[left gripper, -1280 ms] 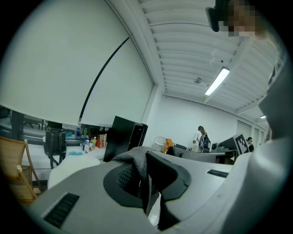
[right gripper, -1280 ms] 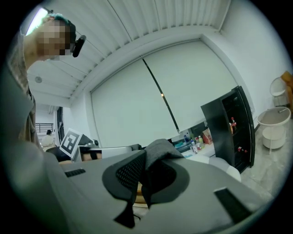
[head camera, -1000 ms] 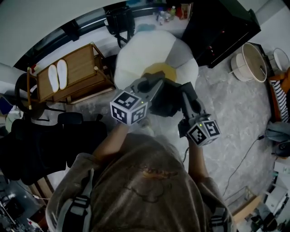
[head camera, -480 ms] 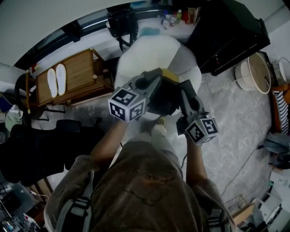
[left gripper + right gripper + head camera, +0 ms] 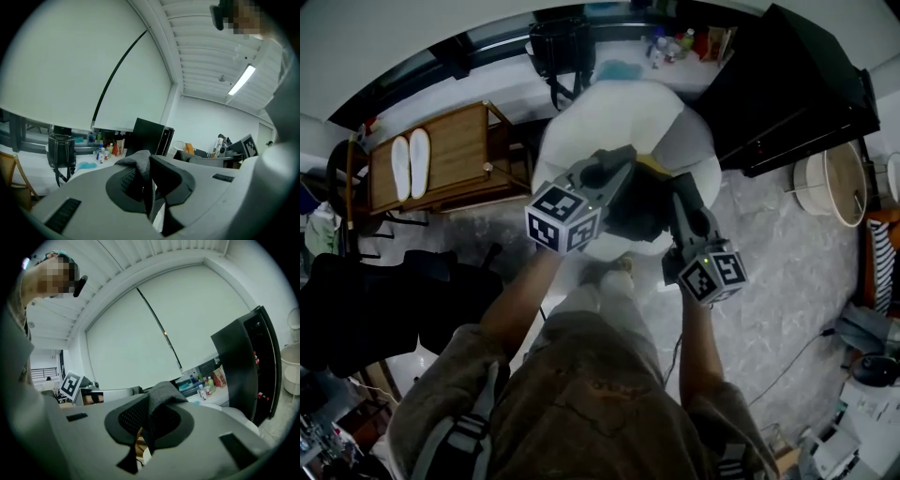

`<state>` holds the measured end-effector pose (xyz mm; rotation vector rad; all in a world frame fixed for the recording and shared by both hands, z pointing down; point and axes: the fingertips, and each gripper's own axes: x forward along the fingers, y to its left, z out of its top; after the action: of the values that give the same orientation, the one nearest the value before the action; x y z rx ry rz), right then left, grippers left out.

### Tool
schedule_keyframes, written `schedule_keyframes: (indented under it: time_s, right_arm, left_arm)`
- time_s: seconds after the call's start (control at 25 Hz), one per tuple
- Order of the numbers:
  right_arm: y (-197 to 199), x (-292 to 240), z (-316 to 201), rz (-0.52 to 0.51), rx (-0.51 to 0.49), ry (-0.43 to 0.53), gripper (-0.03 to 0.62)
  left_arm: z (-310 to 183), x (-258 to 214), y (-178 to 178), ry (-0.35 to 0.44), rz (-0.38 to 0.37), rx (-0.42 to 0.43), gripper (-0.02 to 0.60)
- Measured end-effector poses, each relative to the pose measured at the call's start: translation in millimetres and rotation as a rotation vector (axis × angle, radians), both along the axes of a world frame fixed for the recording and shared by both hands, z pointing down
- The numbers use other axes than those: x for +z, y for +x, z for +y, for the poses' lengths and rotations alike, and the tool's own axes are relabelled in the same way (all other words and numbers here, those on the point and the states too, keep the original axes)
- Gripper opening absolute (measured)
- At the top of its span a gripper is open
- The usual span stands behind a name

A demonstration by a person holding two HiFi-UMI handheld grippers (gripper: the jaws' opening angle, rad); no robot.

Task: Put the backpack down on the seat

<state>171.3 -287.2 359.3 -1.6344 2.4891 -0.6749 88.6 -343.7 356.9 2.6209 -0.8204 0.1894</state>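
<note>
Left tongs (image 5: 146, 183) and right tongs (image 5: 145, 426) each pinch the dark backpack (image 5: 637, 204). The white seat (image 5: 602, 122) lies at its twelve o'clock.

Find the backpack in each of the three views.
Head view: backpack at centre, over the white seat.
Left gripper view: its grey fabric bottom centre, pinched between the jaws.
Right gripper view: likewise.
Shared landmark: black cabinet.
</note>
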Motion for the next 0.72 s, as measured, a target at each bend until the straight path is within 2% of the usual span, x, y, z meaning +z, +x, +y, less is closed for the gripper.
schedule_keyframes:
  time_s: [0.72]
  right_arm:
    - [57, 108, -113, 0.019, -0.023, -0.063, 0.031]
  left_arm:
    - [-92, 110, 53, -0.050, -0.040, -0.023, 0.028]
